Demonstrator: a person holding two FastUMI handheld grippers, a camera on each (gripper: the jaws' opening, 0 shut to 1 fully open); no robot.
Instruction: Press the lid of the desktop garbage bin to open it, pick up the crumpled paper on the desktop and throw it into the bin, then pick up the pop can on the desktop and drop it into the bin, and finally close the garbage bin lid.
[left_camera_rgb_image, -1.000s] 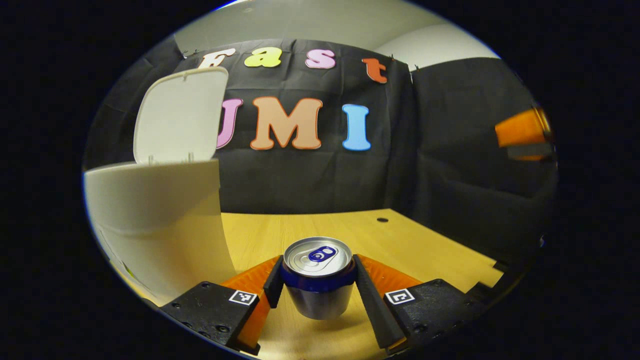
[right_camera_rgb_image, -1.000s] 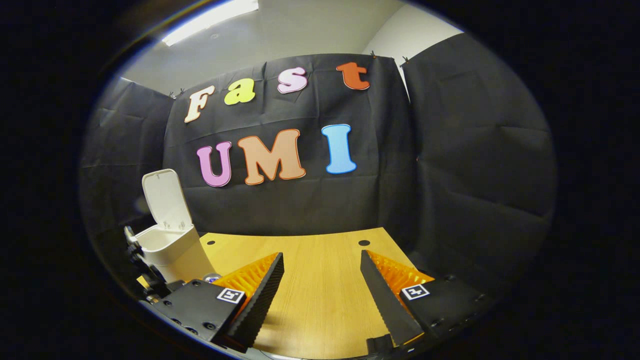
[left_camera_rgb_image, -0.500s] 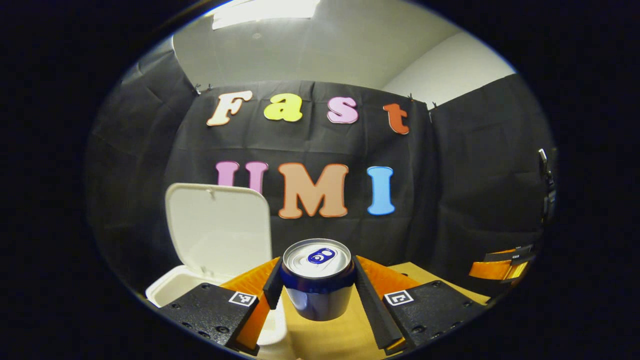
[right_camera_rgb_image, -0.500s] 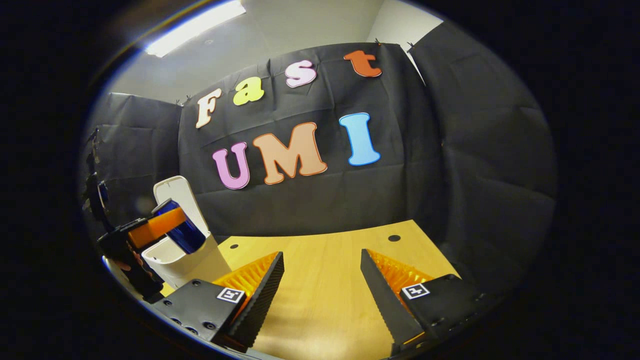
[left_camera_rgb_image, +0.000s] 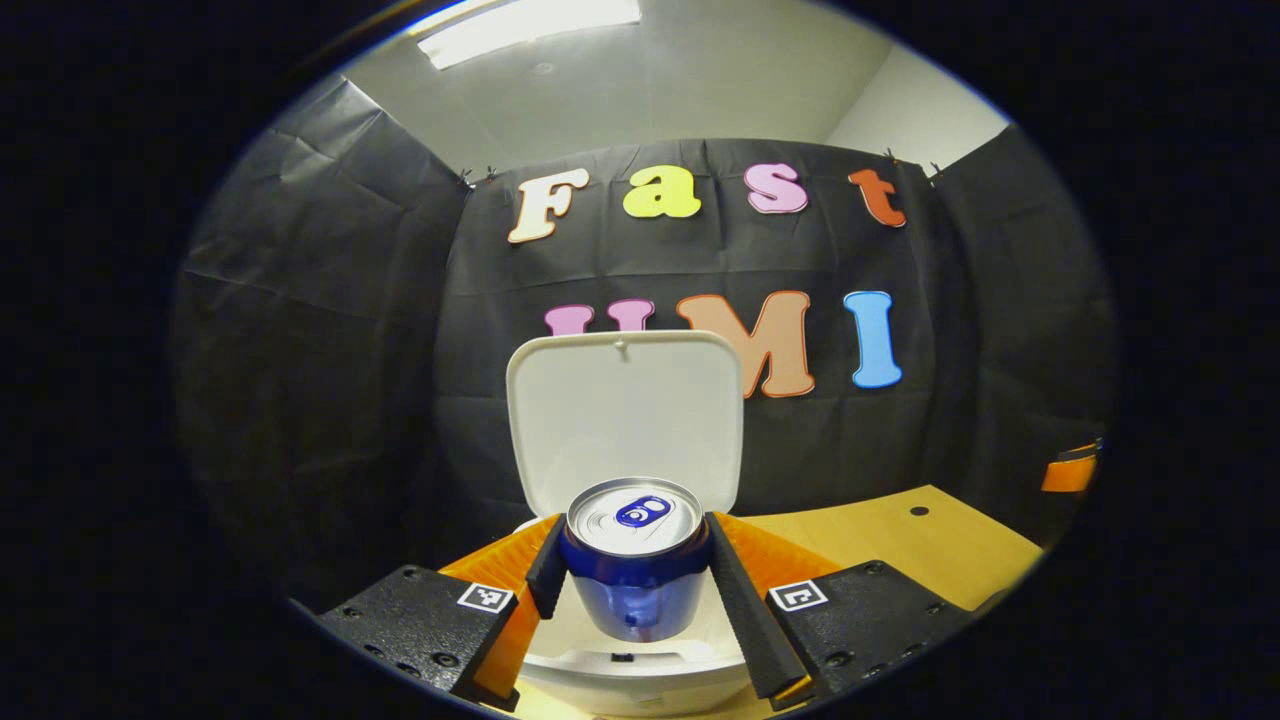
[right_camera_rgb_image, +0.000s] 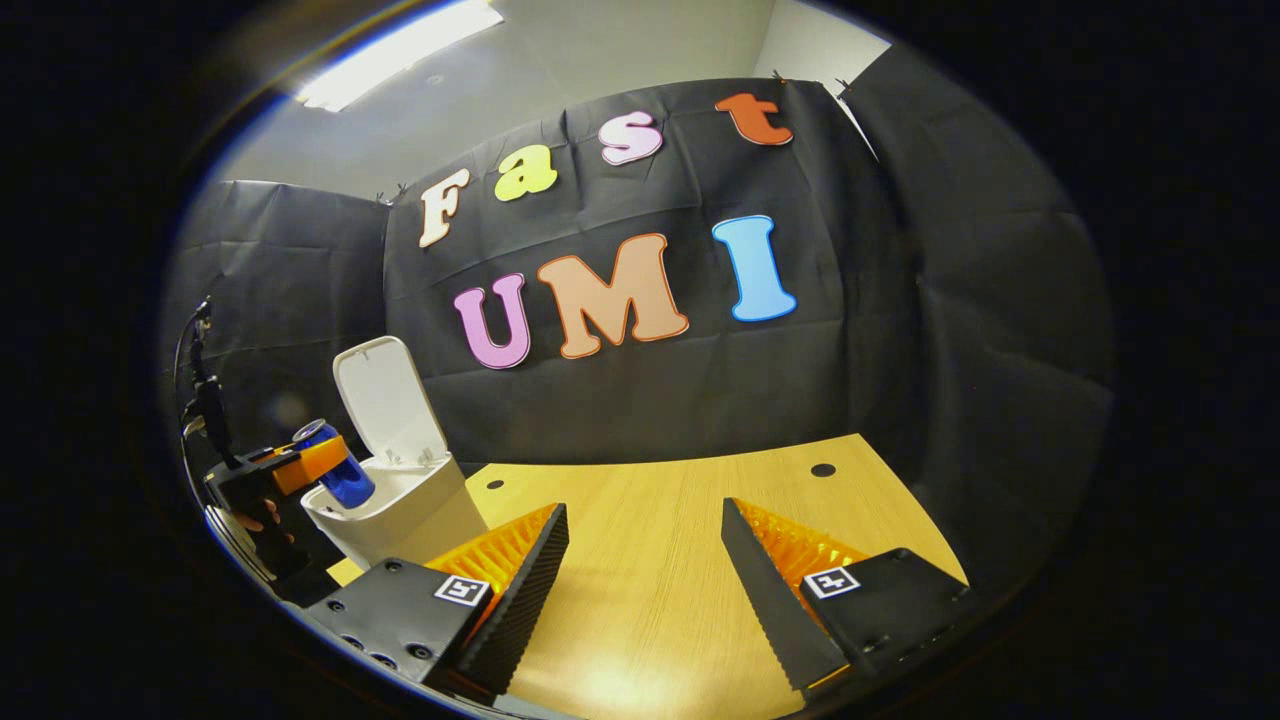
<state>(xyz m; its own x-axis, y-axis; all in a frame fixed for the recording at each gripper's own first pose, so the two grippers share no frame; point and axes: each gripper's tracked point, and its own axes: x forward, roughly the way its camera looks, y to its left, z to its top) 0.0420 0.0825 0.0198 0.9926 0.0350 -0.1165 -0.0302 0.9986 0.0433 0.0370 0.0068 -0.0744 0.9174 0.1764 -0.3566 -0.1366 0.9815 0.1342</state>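
Now your left gripper (left_camera_rgb_image: 632, 575) pinches the blue-and-silver pop can (left_camera_rgb_image: 634, 555) over the white plastic bin (left_camera_rgb_image: 640, 680) (lid (left_camera_rgb_image: 625, 415) up); next, release. Your right gripper (right_camera_rgb_image: 645, 590) hangs spread.

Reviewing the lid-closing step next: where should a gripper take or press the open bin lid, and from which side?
Judging by its pose, the lid stands upright at the back of the bin, hinged at the bottom. Push its free top edge forward and down from behind; the open right gripper looks free, the left gripper holds the can.
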